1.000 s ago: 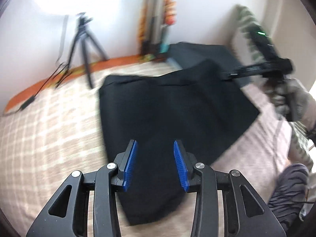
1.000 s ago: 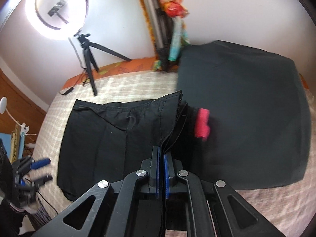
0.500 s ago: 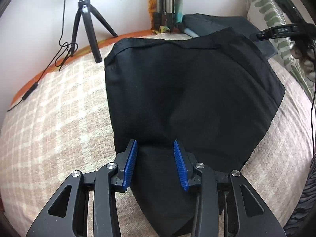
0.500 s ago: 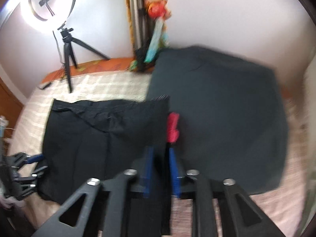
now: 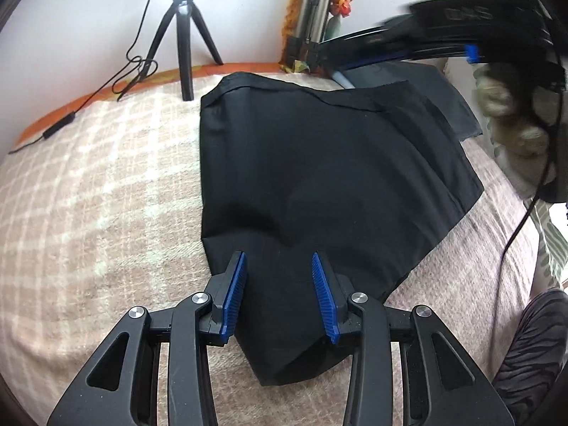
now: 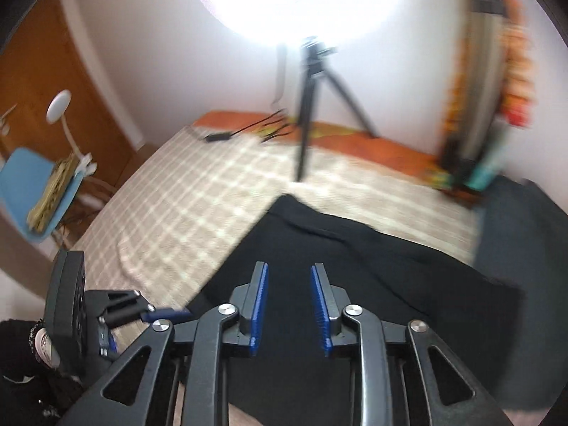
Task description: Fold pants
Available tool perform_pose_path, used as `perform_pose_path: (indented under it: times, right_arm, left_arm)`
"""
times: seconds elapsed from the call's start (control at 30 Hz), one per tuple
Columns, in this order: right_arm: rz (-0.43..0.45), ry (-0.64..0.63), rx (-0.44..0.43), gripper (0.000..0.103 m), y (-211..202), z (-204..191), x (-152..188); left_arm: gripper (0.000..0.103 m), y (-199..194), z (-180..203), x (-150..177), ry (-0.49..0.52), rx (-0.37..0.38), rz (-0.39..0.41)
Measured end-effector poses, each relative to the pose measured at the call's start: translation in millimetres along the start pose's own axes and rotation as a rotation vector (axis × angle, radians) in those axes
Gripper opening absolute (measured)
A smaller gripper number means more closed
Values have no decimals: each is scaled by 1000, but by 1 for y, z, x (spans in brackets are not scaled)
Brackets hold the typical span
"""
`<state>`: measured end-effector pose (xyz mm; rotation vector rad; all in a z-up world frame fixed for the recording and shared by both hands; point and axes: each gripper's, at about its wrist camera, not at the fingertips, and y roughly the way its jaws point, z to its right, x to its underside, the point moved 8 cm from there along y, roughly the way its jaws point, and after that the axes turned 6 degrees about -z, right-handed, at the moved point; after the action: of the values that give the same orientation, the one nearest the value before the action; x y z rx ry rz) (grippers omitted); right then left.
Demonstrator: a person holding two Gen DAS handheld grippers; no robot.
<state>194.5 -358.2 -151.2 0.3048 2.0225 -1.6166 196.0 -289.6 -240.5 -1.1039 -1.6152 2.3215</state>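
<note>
A: Big change! The right gripper (image 6: 289, 307) has let go of the waistband corner it was pinching a second ago and has swung across over the black pants (image 5: 319, 184). Its jaws are closing again, but nothing sits between the blue pads, just cloth lying below them.

B: So that fold is laid down. The pants look doubled now, flat on the checked bedspread (image 5: 88, 195), toward its far right corner near the dark pillow (image 5: 440, 88).

A: And the left gripper (image 5: 280, 293)? Jaws part-open, empty, hanging low over the narrow near end of the pants, pads either side of the cloth without pinching it.

B: Orientation, then: 1 long axis, running from that narrow near end away toward the tripod (image 5: 184, 35) side, waistband along the far edge.

A: Right wrist view is smeared, so I'd only say the waistband probably lies flat; I can't confirm the layers line up.

B: My read: next is a crosswise fold, near end up to waistband, with both grippers free.
</note>
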Motion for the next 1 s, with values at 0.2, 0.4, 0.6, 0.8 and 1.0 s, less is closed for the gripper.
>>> perform_pose_path:
  times: [0.2, 0.4, 0.6, 0.8, 1.0]
  right_arm:
    - [-85, -59, -39, 19, 62, -41, -24]
    - [-139, -68, 76, 18, 106, -19, -48]
    - [-167, -30, 99, 18, 134, -3, -58]
    - [-159, 33, 86, 18, 141, 4, -58]
    - [-156, 89, 32, 45, 99, -13, -57]
  left_arm:
    - [37, 2, -3, 4, -11, 16, -15]
    - [37, 2, -5, 9, -40, 47, -37]
    - [49, -10, -29, 11, -206, 102, -11]
    - [49, 0, -41, 17, -315, 171, -45]
    - [46, 0, -38, 14, -311, 174, -29]
